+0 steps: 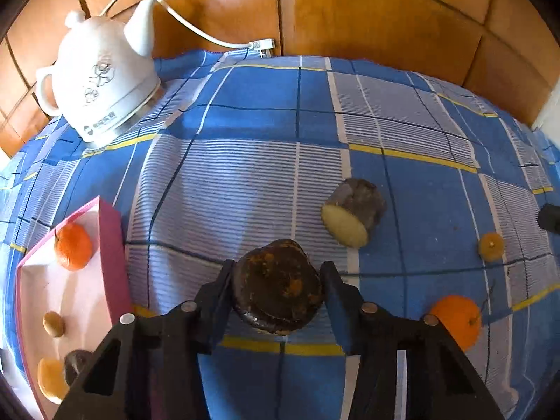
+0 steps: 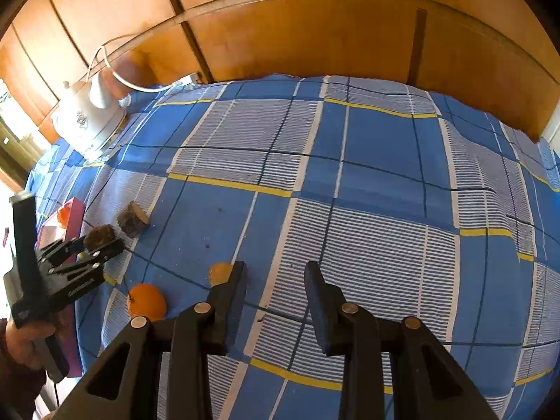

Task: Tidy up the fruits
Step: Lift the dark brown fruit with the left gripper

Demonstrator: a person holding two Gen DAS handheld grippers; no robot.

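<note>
The left gripper's (image 1: 278, 280) arm hides the lower part of the dark fruit (image 1: 277, 285) and the near end of the tray (image 1: 110, 241) — there a dark lump (image 1: 75, 362) and a yellow piece (image 1: 49, 378) show only partly. Right of the tray, an orange (image 1: 458, 318) is half covered. A black object (image 1: 550, 217) is cut by the right edge — unidentifiable.

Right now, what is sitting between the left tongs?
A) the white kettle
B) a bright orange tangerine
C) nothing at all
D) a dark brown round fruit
D: the left wrist view shows a dark brown round fruit between the fingers of the left tongs, above the blue checked cloth.
</note>
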